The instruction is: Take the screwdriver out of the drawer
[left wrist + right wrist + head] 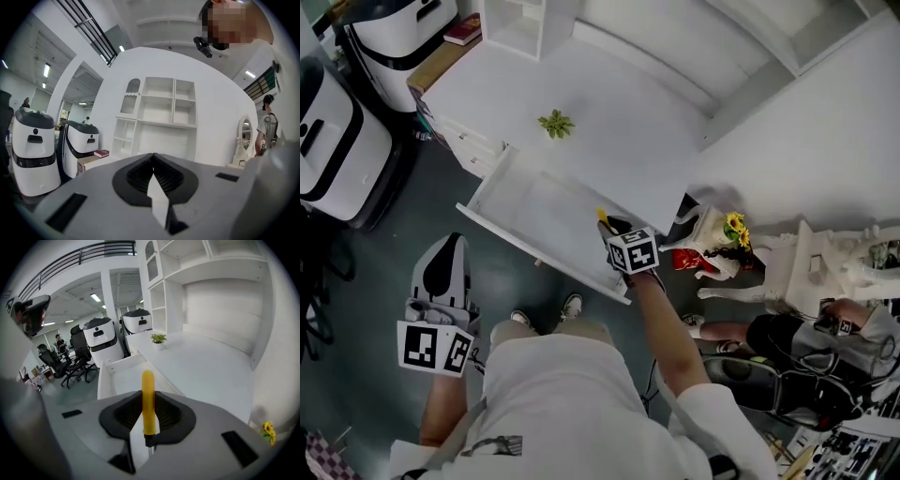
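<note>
My left gripper [153, 157] is out over the grey floor [384, 281], to the left of the drawer, its jaws pressed together with nothing between them. My right gripper [149, 401] has its jaws clamped on the screwdriver [148, 394], gripping the yellow handle, which points away from me, over the right end of the open white drawer [502, 228]. Beyond the drawer lies the white desk top [619, 141] with a small green plant [555, 123] standing on it, and behind that the white shelves [159, 108].
</note>
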